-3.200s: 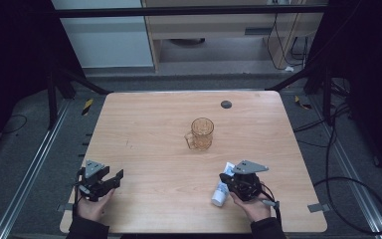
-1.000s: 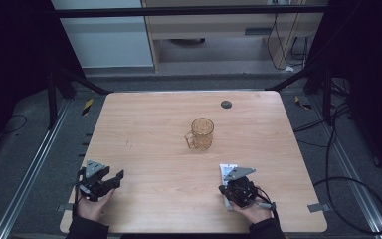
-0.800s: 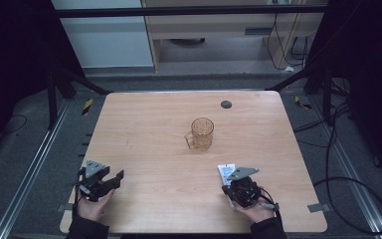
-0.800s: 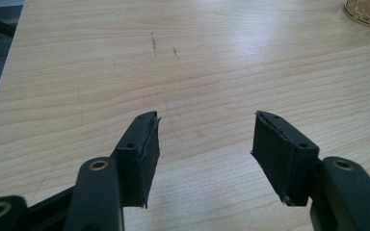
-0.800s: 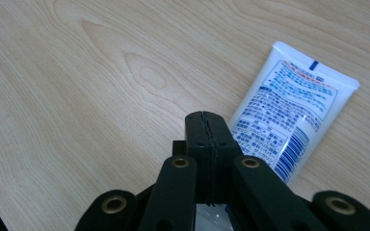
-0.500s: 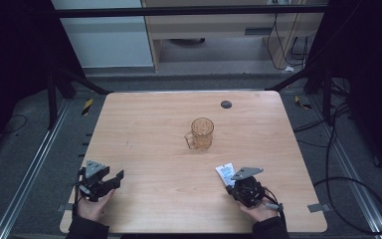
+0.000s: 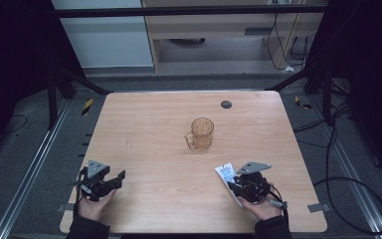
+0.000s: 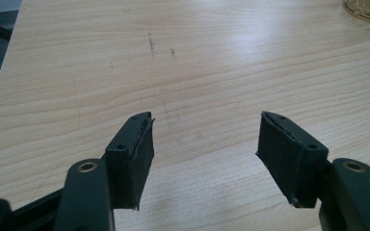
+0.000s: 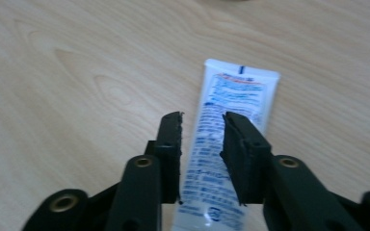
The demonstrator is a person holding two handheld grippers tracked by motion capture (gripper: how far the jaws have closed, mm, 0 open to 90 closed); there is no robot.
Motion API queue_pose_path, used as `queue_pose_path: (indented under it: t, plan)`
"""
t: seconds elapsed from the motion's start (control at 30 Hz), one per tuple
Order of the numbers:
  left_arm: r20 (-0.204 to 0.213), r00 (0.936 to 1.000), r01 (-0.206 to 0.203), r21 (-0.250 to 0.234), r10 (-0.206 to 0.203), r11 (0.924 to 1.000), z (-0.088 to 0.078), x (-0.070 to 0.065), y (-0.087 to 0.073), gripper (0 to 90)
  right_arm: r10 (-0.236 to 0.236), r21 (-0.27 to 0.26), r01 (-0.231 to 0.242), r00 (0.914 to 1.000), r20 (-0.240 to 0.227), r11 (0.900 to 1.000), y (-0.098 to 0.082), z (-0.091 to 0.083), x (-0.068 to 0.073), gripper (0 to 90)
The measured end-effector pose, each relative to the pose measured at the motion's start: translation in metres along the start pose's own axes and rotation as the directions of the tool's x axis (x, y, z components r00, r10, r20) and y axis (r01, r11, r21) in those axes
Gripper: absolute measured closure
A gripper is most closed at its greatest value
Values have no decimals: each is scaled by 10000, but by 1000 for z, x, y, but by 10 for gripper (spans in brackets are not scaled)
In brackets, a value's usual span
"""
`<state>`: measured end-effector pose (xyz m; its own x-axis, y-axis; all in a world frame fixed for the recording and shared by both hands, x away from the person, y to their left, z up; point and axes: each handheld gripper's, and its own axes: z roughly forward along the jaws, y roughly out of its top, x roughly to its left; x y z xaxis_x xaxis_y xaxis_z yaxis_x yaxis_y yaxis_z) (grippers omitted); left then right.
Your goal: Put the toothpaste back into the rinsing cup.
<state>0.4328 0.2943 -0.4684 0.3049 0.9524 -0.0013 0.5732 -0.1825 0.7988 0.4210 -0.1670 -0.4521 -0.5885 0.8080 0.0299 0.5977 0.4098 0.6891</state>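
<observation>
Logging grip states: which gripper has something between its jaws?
The right gripper: its jaws, just opening, straddle the white tube lying flat. The left gripper has bare table between its jaws.

Glossy plastic tube on smooth pale wood table.

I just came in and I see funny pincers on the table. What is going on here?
A person holds a gripper in each hand at a wooden table. The right gripper is over a white tube that lies flat on the table. Its jaws have just been opening, and the tube shows in the gap between them, so it looks let go. The left gripper rests open with nothing in it. An amber glass mug stands near the middle.
</observation>
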Motion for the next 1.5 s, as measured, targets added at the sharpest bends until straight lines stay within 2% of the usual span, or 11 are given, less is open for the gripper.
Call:
queue_pose_path:
  t: [0.07, 0.1, 0.23, 0.27, 0.53, 0.83, 0.93, 1.13, 1.27, 1.5]
  plan:
    - [9, 10000, -29, 32, 29, 10000, 0, 0, 0, 356, 37, -37, -37, 9999, 135, 10000, 1, -1, -2, 622]
    - [24, 10000, -52, 51, 52, 10000, 1, 0, 0, 355, 206, -75, -204, 9993, 304, 9998, 2, -4, -6, 582]
    - [20, 10000, -77, 66, 77, 9999, 1, 0, -1, 345, 496, -88, -492, 9973, 551, 9988, 7, -8, -11, 532]
    - [34, 10000, -84, 111, 84, 9999, 2, 0, -1, 341, 554, 1, -556, 9955, 767, 9985, 10, -9, -12, 492]
    - [50, 9999, -145, 182, 144, 9997, 4, 1, -1, 328, 593, 639, -658, 9933, 993, 9958, 23, -2, -10, 438]
    - [-9, 9999, -121, 163, 121, 9998, 3, 3, -2, 322, 720, 1308, -845, 9926, 973, 9878, 31, 10, -6, 416]
    - [-10, 9999, -135, 174, 136, 9998, 3, 3, -2, 321, 556, 1656, -715, 9935, 989, 9836, 36, 18, -5, 413]
    - [-22, 9999, -145, 155, 145, 9998, 3, 3, -2, 321, 547, 1889, -718, 9941, 939, 9794, 39, 25, -4, 414]
    - [-33, 9999, -113, 120, 113, 9999, 2, 3, -2, 321, 652, 2190, -842, 9936, 925, 9721, 39, 30, -6, 414]
    - [-21, 9999, -136, 163, 137, 9998, 3, 3, -2, 321, 722, 2455, -925, 9933, 903, 9650, 37, 36, -8, 416]
